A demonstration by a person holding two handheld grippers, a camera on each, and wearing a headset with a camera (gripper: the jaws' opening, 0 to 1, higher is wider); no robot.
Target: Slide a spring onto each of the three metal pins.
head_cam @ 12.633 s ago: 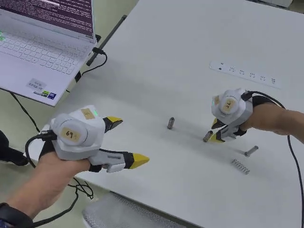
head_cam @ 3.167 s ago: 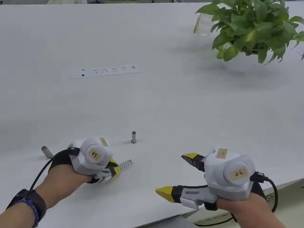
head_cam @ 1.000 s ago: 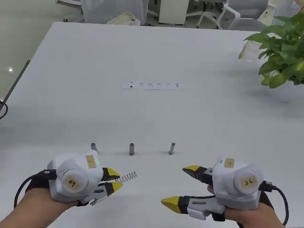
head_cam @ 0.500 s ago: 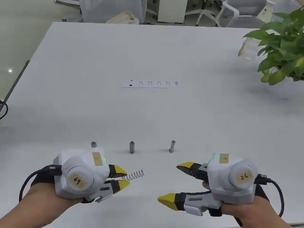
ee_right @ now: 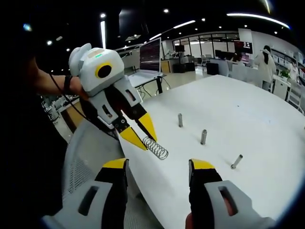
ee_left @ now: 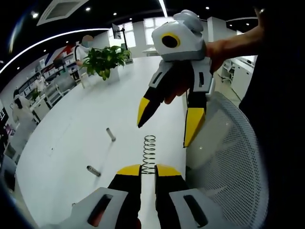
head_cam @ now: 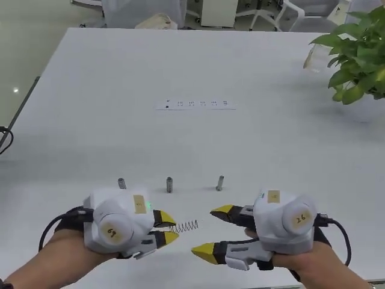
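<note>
My left gripper (head_cam: 167, 228) is clamped on one end of the spring (head_cam: 186, 226), which sticks out past its tips toward the right gripper (head_cam: 210, 232). The right one's jaws stand wide apart. The spring's free end sits at the mouth of that gap, touching neither tip. Three pins (head_cam: 169, 185) stand upright in a row on the table (head_cam: 240, 138), just beyond both grippers.

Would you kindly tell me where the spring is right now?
The spring juts from the left tongs, low in the head view, pointing at the open right tongs.
</note>
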